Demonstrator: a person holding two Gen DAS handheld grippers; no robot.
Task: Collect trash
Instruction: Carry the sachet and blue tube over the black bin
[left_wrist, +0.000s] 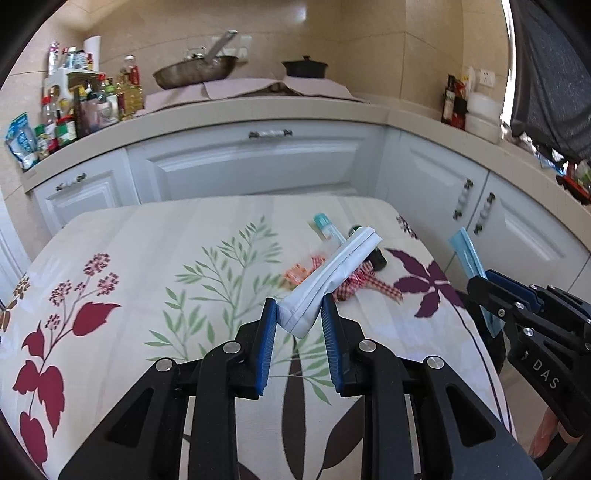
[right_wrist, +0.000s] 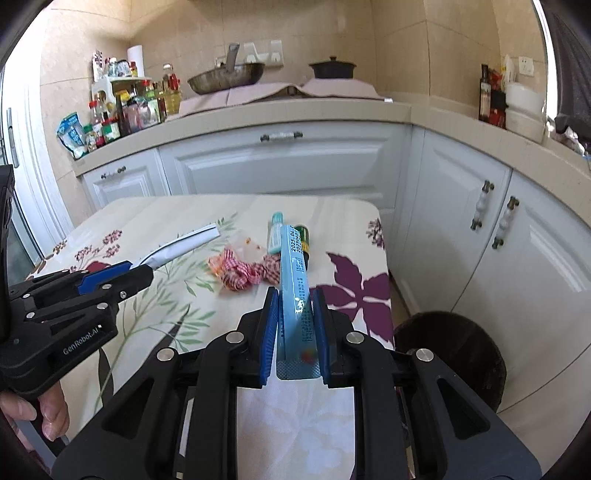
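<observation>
My left gripper (left_wrist: 300, 312) is shut on a white flattened packet (left_wrist: 332, 275) and holds it above the floral tablecloth (left_wrist: 147, 266). The same packet shows in the right wrist view (right_wrist: 184, 245), with the left gripper (right_wrist: 146, 271) at the left. My right gripper (right_wrist: 294, 308) is shut on a long light-blue wrapper (right_wrist: 293, 280) printed with dates; it also shows in the left wrist view (left_wrist: 467, 254) at the table's right edge. On the table lie a red checked wrapper (right_wrist: 243, 273), a teal-capped tube (right_wrist: 275, 236) and a small dark bottle (right_wrist: 303, 240).
A dark round bin (right_wrist: 454, 354) stands on the floor right of the table. White cabinets (right_wrist: 280, 162) run behind and to the right. The counter holds a wok (right_wrist: 225, 75), a black pot (right_wrist: 332, 68) and several bottles (right_wrist: 122, 107).
</observation>
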